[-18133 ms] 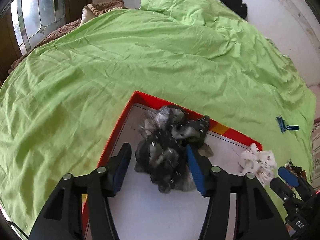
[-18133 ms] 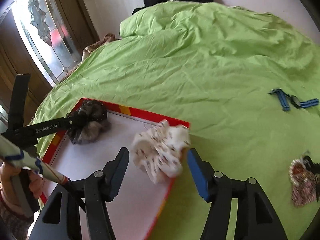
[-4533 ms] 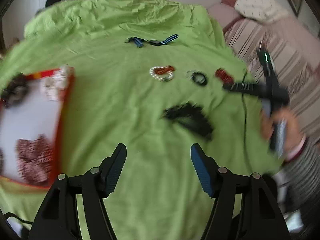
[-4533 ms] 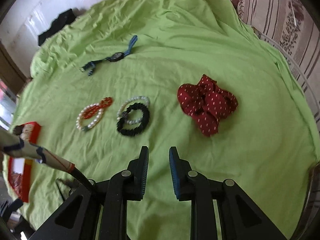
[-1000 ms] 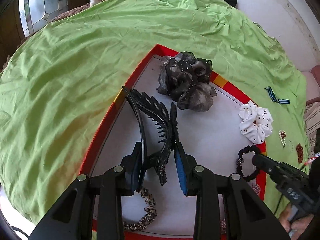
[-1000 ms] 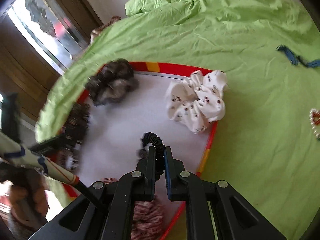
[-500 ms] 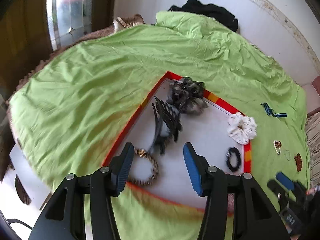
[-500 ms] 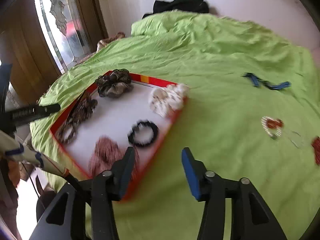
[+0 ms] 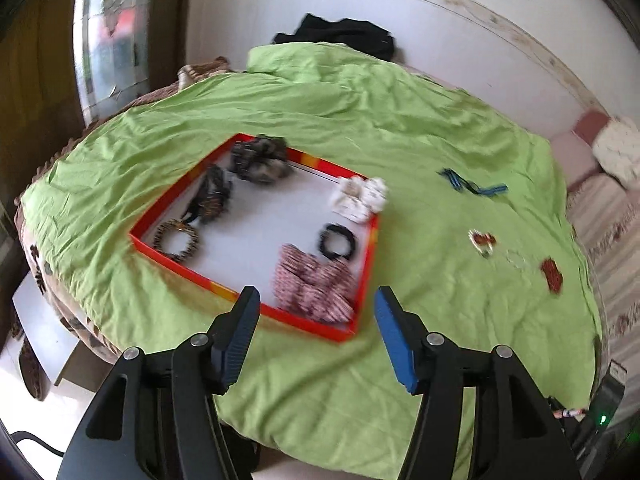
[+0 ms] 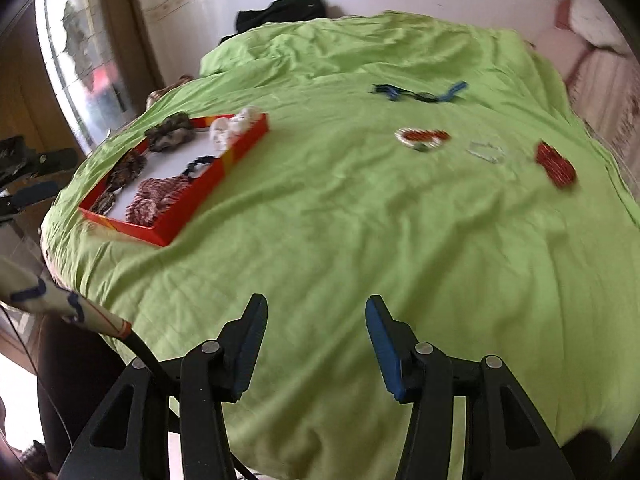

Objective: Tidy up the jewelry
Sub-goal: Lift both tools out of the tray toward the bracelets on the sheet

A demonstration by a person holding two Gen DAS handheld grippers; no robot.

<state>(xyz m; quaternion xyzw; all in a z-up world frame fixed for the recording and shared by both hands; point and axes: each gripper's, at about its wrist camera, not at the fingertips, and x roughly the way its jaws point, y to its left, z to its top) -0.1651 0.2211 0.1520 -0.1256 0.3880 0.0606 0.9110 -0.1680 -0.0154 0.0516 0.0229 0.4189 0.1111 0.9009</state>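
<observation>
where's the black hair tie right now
In the left wrist view the black hair tie lies inside the red tray, near its right wall, between the white scrunchie and the red patterned scrunchie.

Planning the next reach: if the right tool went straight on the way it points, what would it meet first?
Probably bare green bedsheet; the right tool is open and empty, and nothing lies directly ahead, though depth is unclear.

Your bed, under a lime-green sheet, directly carries:
- a red-rimmed tray
- a blue strap
- a red-and-white bead bracelet
- a clear bead bracelet
- a red scrunchie
- dark clothing, far edge
</observation>
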